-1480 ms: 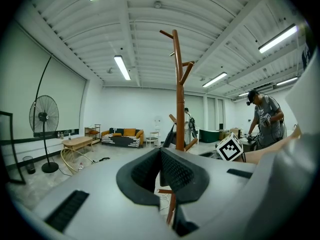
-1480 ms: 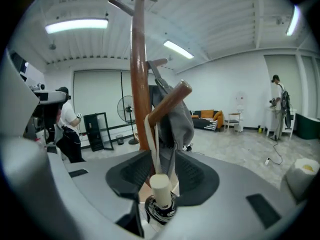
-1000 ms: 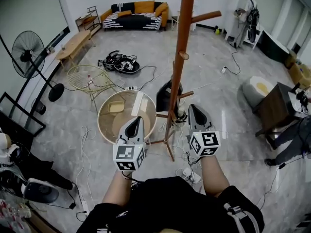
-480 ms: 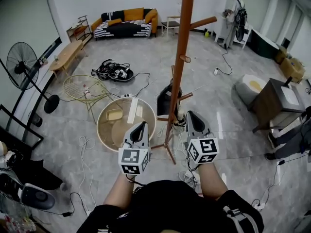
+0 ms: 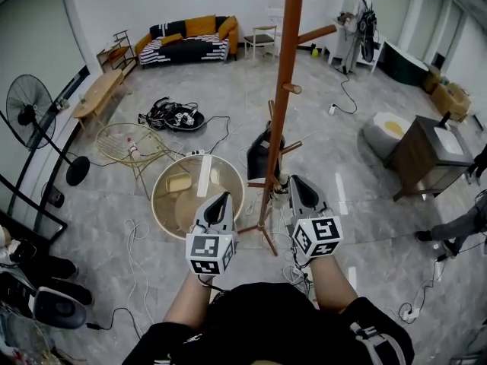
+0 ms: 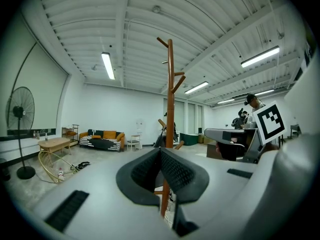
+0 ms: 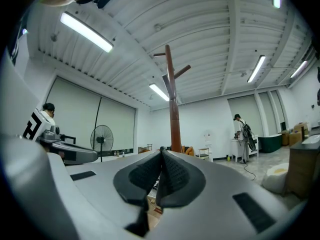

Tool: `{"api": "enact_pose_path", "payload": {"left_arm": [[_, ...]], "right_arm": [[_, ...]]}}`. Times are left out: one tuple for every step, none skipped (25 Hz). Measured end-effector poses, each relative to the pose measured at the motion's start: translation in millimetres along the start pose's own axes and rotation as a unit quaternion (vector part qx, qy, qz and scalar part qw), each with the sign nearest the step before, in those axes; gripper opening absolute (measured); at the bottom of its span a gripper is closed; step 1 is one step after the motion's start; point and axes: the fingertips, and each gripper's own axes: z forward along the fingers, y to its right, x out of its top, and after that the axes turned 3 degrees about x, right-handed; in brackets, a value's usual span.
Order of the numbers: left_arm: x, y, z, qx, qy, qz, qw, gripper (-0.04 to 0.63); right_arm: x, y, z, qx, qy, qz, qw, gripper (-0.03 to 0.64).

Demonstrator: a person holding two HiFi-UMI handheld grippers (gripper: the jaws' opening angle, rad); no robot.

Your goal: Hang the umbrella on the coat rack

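Head view: the coat rack (image 5: 283, 112) stood directly ahead of the person. A dark folded object taken to be the umbrella (image 5: 262, 144) hung against the rack's pole at a lower peg, clear of the floor. The left hand-held gripper (image 5: 222, 198) was held just to the left of the rack's base, and the right hand-held gripper (image 5: 293, 181) just to the right of it. Both were closed and carried nothing, and neither touched the rack or the umbrella. Over the preceding second the umbrella had kept its place on the rack. Both hand-held grippers had stayed closed and drifted only slightly, the right one more than the left. Left gripper view: the left hand-held gripper (image 6: 160, 150) had its jaws pressed together with nothing between them. The coat rack (image 6: 170, 94) rose straight beyond them, and a dark shape judged to be the umbrella (image 6: 161, 138) showed low against its pole. Right gripper view: the right hand-held gripper (image 7: 161, 154) was likewise closed and empty. The coat rack (image 7: 172, 99) stood behind its jaws, and the umbrella could not be made out from this side. Assessment: with the umbrella resting on the rack unaided and both tools free of it, the hanging step appeared done. The small drift read as the hands backing off, not as a fresh approach. The remaining concern was whether the umbrella sat securely on its peg, which these views did not settle.
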Motion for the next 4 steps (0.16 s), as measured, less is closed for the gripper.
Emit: {"api": "enact_pose_path", "payload": {"left_arm": [[0, -1, -2, -0.002, 0.0, 0.0, 1.0, 0.017], [0, -2, -5, -0.003, 0.0, 0.001, 1.0, 0.018], [0, -4, -8, -0.004, 0.0, 0.0, 1.0, 0.017], [-1, -7, -11, -0.005, 0.0, 0.0, 1.0, 0.017]], "right_arm": [[0, -3, -1, 0.0, 0.0, 0.0, 1.0, 0.014], [0, -7, -1, 0.001, 0.0, 0.001, 1.0, 0.014], [0, -12, -2, 0.002, -0.001, 0.0, 1.0, 0.014], [-1, -17, -2, 0.004, -0.001, 0.0, 1.0, 0.014]]}}
